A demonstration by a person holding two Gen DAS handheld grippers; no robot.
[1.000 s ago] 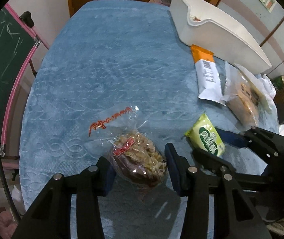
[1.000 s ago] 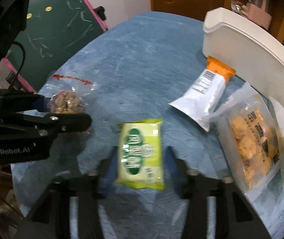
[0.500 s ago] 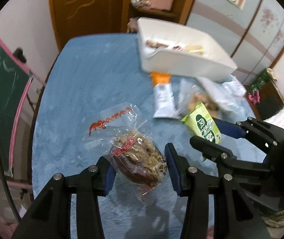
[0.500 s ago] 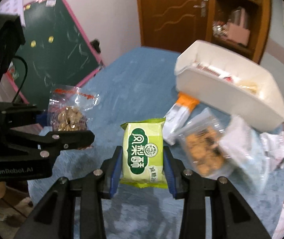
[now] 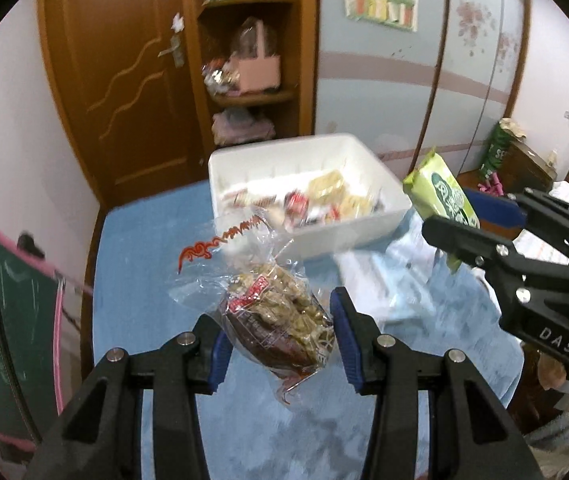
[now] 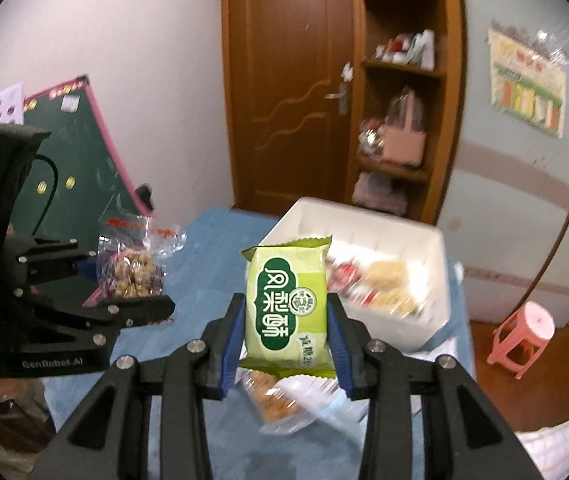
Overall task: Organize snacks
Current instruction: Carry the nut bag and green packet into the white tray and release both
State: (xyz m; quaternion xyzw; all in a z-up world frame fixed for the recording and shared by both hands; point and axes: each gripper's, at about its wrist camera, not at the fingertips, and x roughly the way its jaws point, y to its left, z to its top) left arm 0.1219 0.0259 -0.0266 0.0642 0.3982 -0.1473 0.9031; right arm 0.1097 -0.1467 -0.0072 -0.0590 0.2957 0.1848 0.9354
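1. Your left tongs [image 5: 280, 332] gripped clear nut bag [image 5: 280, 316], held above blue table [image 5: 140, 264].
2. Your right tongs [image 6: 286, 332] clamped green snack pkt [image 6: 286, 300], raised just before white bin [image 6: 416, 332] w/ snacks inside.

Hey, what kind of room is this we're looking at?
Most likely a room in a home, perhaps a child's bedroom or playroom. There's a wooden door, a cluttered corner shelf, a chalkboard, and a blue tablecloth under a white bin of snacks.
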